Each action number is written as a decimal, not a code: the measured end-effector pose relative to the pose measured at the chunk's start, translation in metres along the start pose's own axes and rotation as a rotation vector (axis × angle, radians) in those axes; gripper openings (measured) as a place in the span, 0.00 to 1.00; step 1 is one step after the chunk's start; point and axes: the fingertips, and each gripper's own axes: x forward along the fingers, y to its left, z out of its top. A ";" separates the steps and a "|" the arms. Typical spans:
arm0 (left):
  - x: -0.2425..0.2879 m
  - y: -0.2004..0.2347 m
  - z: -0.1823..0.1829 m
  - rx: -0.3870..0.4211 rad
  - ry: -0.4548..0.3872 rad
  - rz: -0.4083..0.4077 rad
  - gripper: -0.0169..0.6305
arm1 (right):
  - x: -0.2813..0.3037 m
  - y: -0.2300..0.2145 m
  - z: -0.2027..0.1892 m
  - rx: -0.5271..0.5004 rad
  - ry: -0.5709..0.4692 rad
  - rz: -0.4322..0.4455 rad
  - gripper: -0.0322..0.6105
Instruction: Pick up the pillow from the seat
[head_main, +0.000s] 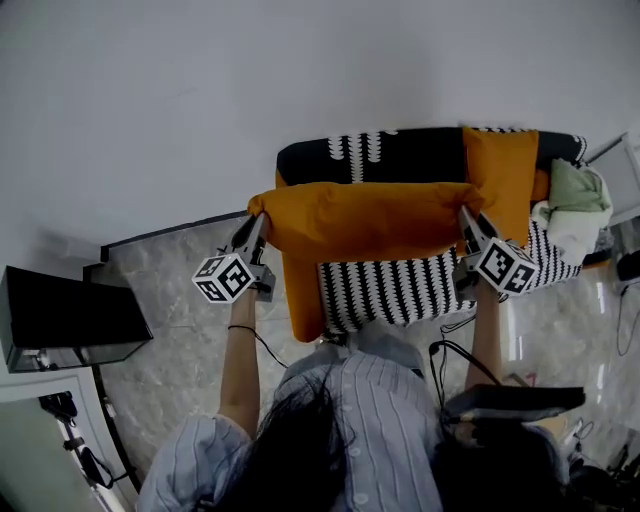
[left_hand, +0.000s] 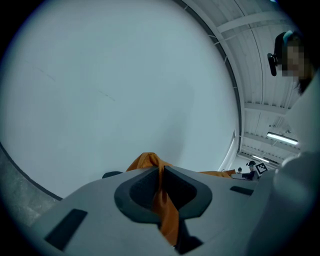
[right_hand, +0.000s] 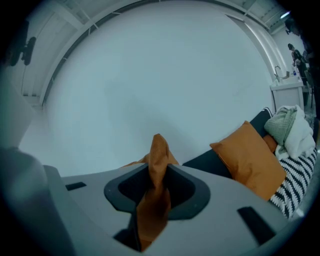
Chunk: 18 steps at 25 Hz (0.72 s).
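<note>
Pillow, head view: the orange pillow (head_main: 370, 222) hangs stretched lengthwise above the seat (head_main: 400, 288), lifted clear of its black-and-white striped cover, with one end in each gripper.
Left gripper, head view: the left gripper (head_main: 261, 222) is at the pillow's left end, just past the seat's left edge and over the marbled floor (head_main: 180, 300).
Right gripper, head view: the right gripper (head_main: 467, 216) is at the pillow's right end, above the right half of the seat.
Second pillow, head view: a second pillow (head_main: 500, 170), also orange, leans on the seat's dark back, behind the right gripper.
Cloths, head view: a green cloth (head_main: 572, 188) and a white cloth (head_main: 575, 235) are bundled at the seat's right end.
Black box, head view: a black box (head_main: 70, 320) sits on the floor well to the left of the seat.
Person, head view: the person (head_main: 370, 420), in a striped shirt, is at the seat's front edge, with both forearms reaching toward it.
Fingers, left gripper view: clenched on a fold of the pillow's orange fabric, which runs through the slot between them and puffs out past the tips, against a pale wall (left_hand: 125, 90).
Fingers, right gripper view: clamped on the pillow's corner, which stands up between them.
Surroundings, right gripper view: to the right, the second pillow rests against the seat's back, with the green and white cloths beyond it and the striped cover below.
</note>
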 end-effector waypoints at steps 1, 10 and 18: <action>-0.008 0.000 -0.001 -0.002 0.003 -0.007 0.09 | -0.007 0.004 -0.006 0.002 -0.003 -0.008 0.22; -0.060 0.007 -0.010 -0.017 0.036 -0.081 0.09 | -0.063 0.036 -0.052 0.028 -0.030 -0.079 0.22; -0.103 0.004 -0.022 -0.017 0.064 -0.111 0.09 | -0.112 0.055 -0.088 0.095 -0.073 -0.137 0.21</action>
